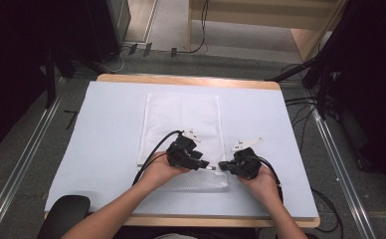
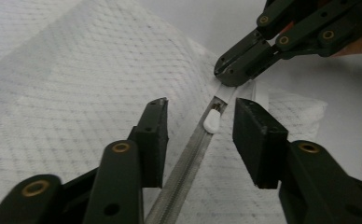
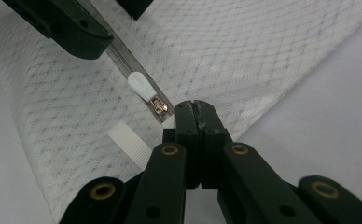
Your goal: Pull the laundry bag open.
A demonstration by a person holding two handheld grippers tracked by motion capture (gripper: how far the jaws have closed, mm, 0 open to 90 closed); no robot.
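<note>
A white mesh bag (image 1: 181,119) lies flat on the table, its zipper along the near edge. In the left gripper view, my left gripper (image 2: 200,116) is open, with the white zipper pull (image 2: 212,122) between its jaws and both pads clear of it. My right gripper (image 3: 195,108) is shut on the end of the zipper tape at the bag's corner, just past the pull (image 3: 139,85). From above, the left gripper (image 1: 208,168) and the right gripper (image 1: 222,167) meet tip to tip at the bag's near right corner. A white ribbed loop (image 3: 130,140) lies beside the zipper end.
The table has a white cover (image 1: 106,149) with a wooden edge. Bare cover lies to the left and right of the bag. A black chair part (image 1: 64,211) sits at the near left corner. Cables run on the floor to the right (image 1: 305,114).
</note>
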